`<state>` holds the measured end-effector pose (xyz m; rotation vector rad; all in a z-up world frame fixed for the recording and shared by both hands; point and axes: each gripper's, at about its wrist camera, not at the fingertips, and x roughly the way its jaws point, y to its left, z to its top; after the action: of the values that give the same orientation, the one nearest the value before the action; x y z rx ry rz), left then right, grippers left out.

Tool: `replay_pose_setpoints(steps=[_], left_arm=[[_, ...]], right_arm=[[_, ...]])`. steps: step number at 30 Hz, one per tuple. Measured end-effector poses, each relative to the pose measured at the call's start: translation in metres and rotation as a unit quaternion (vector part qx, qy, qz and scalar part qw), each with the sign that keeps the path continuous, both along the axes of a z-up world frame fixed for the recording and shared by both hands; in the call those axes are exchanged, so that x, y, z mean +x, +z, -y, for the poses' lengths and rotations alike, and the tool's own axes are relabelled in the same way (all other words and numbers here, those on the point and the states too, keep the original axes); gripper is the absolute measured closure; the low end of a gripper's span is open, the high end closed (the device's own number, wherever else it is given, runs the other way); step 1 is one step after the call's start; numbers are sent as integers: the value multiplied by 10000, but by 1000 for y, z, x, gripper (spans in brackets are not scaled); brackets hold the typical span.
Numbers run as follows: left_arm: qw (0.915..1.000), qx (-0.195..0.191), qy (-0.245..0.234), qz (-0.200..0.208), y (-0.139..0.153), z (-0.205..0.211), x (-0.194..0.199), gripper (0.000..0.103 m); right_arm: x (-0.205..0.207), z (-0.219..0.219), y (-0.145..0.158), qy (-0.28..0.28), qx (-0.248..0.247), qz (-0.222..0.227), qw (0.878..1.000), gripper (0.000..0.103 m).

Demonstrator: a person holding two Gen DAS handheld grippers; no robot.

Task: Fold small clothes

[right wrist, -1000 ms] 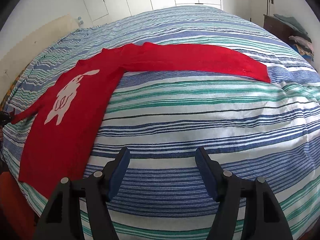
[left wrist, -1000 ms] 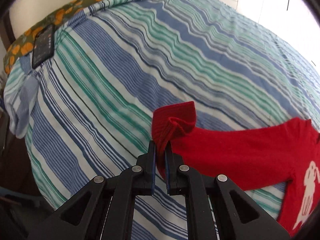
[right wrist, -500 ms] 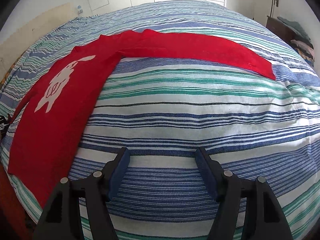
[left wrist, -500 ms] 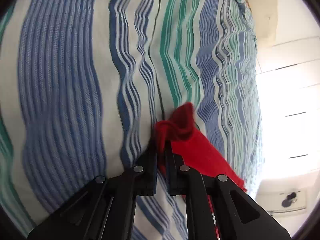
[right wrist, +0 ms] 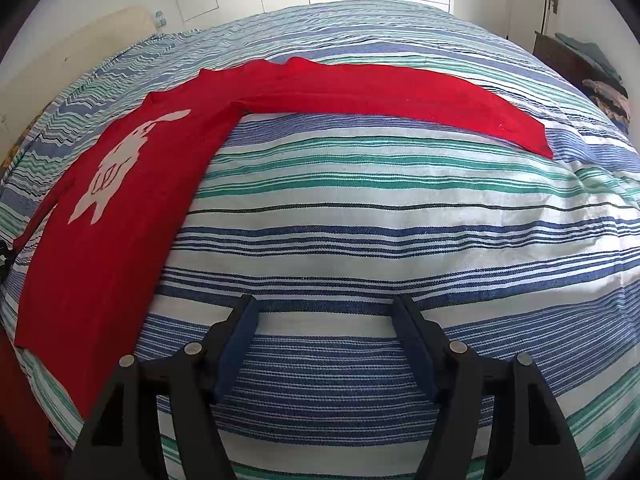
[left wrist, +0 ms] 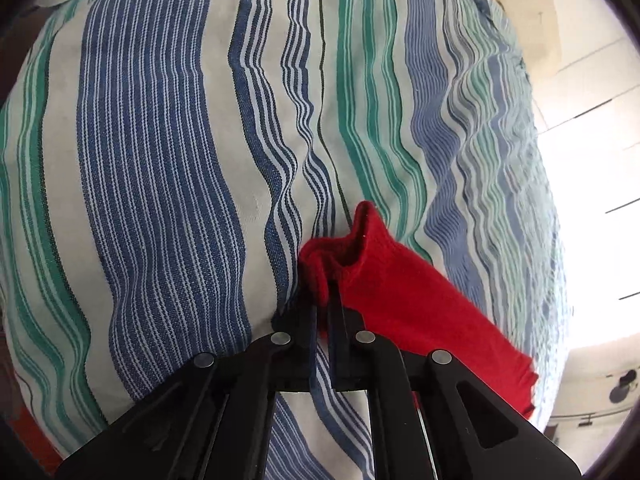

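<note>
The left tongs (left wrist: 325,312) are clamped on the red sweater's (right wrist: 120,216) cuff, its long sleeve (right wrist: 380,92) stretching rightward across the bed (right wrist: 360,240), well beyond the empty, parted right tongs (right wrist: 326,344).

In front of my right claw (right wrist: 326,344) the striped bedspread (right wrist: 360,208) lies bare and flat, so I have free passage straight ahead, and nothing sits between its wide-set jaws. To the left of it the red sweater (right wrist: 116,216) covers the bed, and its long sleeve (right wrist: 400,92) stretches across the far side, barring the way beyond. At the far right edge a dark cabinet (right wrist: 560,56) with piled cloth stands off the bed. My left claw (left wrist: 325,304) is pinched on the other sleeve's cuff (left wrist: 340,256); left of it the cover is open.
</note>
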<state>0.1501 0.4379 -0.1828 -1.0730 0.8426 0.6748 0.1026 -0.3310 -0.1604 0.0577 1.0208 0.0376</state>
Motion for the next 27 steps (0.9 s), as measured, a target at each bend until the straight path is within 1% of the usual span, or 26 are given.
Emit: replay_pose_setpoints(steps=[1, 3, 5, 7, 11, 12, 13, 14, 15, 16, 17, 18, 19, 20, 21, 22, 23, 24, 25, 26, 27], left_arm=[[10000, 22, 26, -39, 0, -1, -1, 97], [10000, -3, 54, -78, 3, 0, 10, 96], [9998, -128, 115, -33, 2, -4, 2, 95], [9997, -124, 191, -56, 7, -7, -9, 93], [9985, 203, 350, -360, 22, -18, -40, 92], [9973, 341, 395, -514, 28, -20, -50, 87], [9949, 554, 440, -720, 37, -18, -60, 79], [9929, 751, 430, -822, 47, -12, -70, 73], [9922, 872, 351, -814, 56, -4, -77, 64], [9930, 943, 162, -688, 65, 8, -84, 62], [9942, 941, -155, -499, 72, 23, -88, 62], [9934, 855, -707, -292, 79, 46, -88, 62], [9878, 710, -1381, -101, 84, 76, -85, 61], [9783, 557, -1994, 41, 85, 105, -82, 60], [9599, 374, -2772, 183, 85, 145, -79, 59], [9427, 261, -3317, 254, 82, 178, -77, 59], [9223, 162, -3854, 237, 75, 215, -77, 59], [9087, 111, -4172, 140, 67, 241, -77, 59], [8996, 73, -4366, 45, 59, 260, -76, 59], [8906, 46, -4548, -75, 48, 280, -76, 59], [8848, 53, -4655, -225, 37, 294, -77, 58]], right_arm=[[1, 0, -1, 5, 2, -8, 10000, 32], [2, 0, -2, 5, 2, -15, 10000, 31], [1, 0, -2, 4, 13, -16, 10000, 30], [1, 0, -1, 9, 21, -27, 10000, 30], [-3, 4, 3, -40, 81, -32, 10000, 29], [-4, 6, 4, -65, 94, -32, 9999, 29], [-5, 7, 5, -97, 111, -26, 9999, 29], [-6, 9, 7, -137, 130, -12, 9998, 29], [-7, 11, 10, -190, 151, 10, 9997, 29], [-9, 13, 14, -250, 185, 39, 9995, 29], [-12, 15, 19, -310, 251, 68, 9992, 29], [-15, 17, 26, -361, 367, 99, 9986, 29], [-19, 17, 33, -373, 515, 134, 9979, 29], [-24, 17, 41, -374, 716, 170, 9966, 29], [-29, 16, 48, -371, 985, 194, 9943, 29], [-33, 13, 53, -347, 1286, 168, 9909, 29], [-37, 9, 56, -279, 1680, 72, 9854, 29], [-40, 3, 56, -166, 2084, -80, 9779, 29], [-42, -4, 54, -29, 2412, -251, 9701, 29], [-44, -13, 50, 121, 2639, -411, 9636, 29], [-45, -22, 46, 279, 2759, -553, 9592, 29]])
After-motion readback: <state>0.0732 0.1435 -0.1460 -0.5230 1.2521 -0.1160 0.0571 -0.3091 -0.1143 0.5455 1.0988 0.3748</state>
